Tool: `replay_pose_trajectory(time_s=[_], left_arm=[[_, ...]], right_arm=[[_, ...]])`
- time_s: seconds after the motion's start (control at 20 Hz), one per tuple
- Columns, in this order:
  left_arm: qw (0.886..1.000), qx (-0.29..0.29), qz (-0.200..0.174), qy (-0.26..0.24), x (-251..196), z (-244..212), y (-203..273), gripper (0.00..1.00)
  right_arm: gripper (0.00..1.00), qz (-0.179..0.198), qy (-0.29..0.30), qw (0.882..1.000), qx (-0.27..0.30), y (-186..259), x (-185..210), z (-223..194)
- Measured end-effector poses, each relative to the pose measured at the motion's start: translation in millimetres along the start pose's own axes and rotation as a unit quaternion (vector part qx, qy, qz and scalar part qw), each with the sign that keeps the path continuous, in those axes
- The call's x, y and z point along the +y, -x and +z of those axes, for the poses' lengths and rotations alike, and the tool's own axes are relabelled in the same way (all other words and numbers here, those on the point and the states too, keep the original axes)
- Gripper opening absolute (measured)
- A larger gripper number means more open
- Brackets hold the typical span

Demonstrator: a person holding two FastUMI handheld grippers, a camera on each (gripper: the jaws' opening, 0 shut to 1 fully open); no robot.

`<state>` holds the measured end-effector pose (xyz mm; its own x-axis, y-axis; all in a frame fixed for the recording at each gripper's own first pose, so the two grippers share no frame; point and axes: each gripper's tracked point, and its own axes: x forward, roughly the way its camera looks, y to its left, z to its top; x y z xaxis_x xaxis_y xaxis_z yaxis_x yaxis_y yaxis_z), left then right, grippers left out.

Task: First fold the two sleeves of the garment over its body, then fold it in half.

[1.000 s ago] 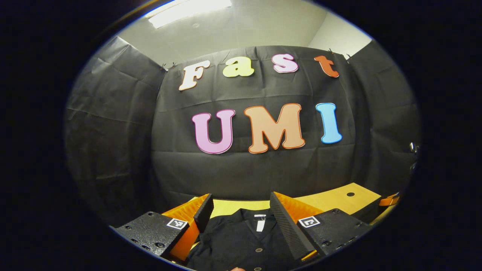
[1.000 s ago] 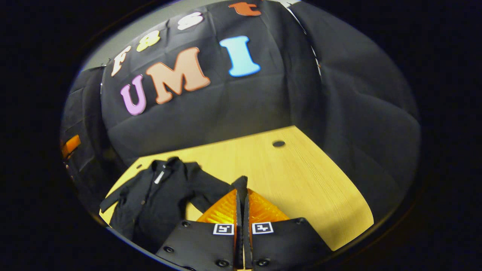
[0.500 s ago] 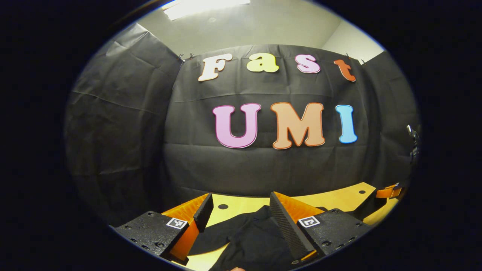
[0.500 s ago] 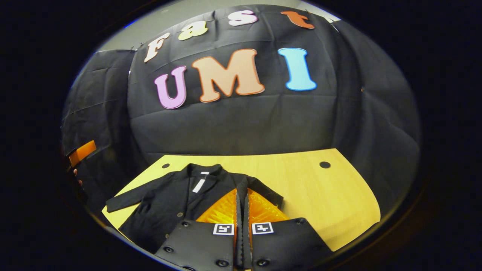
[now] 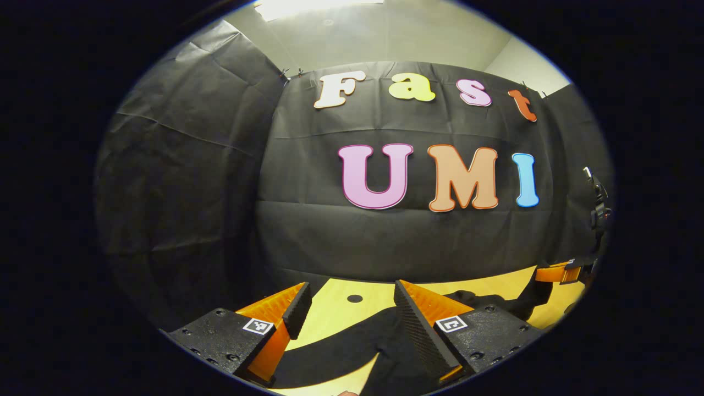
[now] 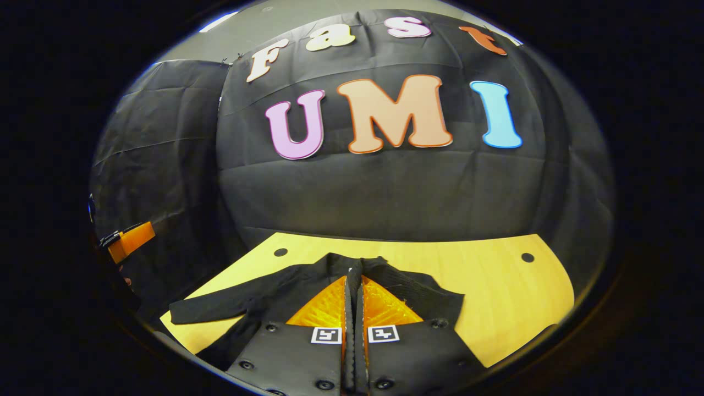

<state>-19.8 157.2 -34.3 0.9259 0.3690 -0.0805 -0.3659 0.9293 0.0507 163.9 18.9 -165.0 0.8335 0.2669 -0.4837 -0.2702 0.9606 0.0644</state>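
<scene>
A black buttoned garment (image 6: 242, 300) lies flat on the yellow table (image 6: 495, 297), one sleeve stretched out to the left in the right gripper view. My right gripper (image 6: 355, 270) is shut, its fingertips together above the collar area, and I see nothing held between them. In the left gripper view my left gripper (image 5: 351, 311) stands open above that sleeve (image 5: 335, 352), which runs across the table (image 5: 330, 311) under the gap between its fingers. Neither gripper touches the cloth as far as I can see.
The table has small round holes (image 6: 280, 252) (image 6: 527, 257) (image 5: 355, 298) near its back edge. The black cloth wall stands close behind it. The other gripper shows at the right edge (image 5: 558, 272) of the left gripper view and at the left edge (image 6: 131, 241) of the right gripper view.
The left gripper has shifted left from over the collar to over the outstretched sleeve. The right gripper has swung round until it points at the garment's middle. Both kept their states.
</scene>
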Motion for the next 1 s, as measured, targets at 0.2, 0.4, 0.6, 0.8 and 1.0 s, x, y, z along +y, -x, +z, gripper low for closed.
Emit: replay_pose_trajectory(time_s=[0.2,0.4,0.6,0.8,1.0], left_arm=[[1.000,0.006,0.012,0.000,40.6,-6.1,0.9,0.94],[0.999,0.012,0.033,-0.001,76.3,-14.0,4.7,0.94],[0.998,0.028,0.059,0.004,102.5,-28.2,12.1,0.94],[0.996,0.038,0.080,0.002,124.9,-36.0,18.0,0.94],[0.994,0.054,0.092,0.005,137.7,-47.0,20.8,0.91]], right_arm=[[0.03,0.025,0.015,0.999,0.017,-29.7,52.4,-7.5],[0.03,0.053,0.035,0.997,0.042,-59.5,97.8,-23.8],[0.03,0.077,0.059,0.993,0.068,-91.2,132.3,-38.5],[0.03,0.085,0.076,0.989,0.096,-124.0,151.5,-58.0],[0.03,0.077,0.096,0.984,0.125,-154.8,160.3,-80.4]])
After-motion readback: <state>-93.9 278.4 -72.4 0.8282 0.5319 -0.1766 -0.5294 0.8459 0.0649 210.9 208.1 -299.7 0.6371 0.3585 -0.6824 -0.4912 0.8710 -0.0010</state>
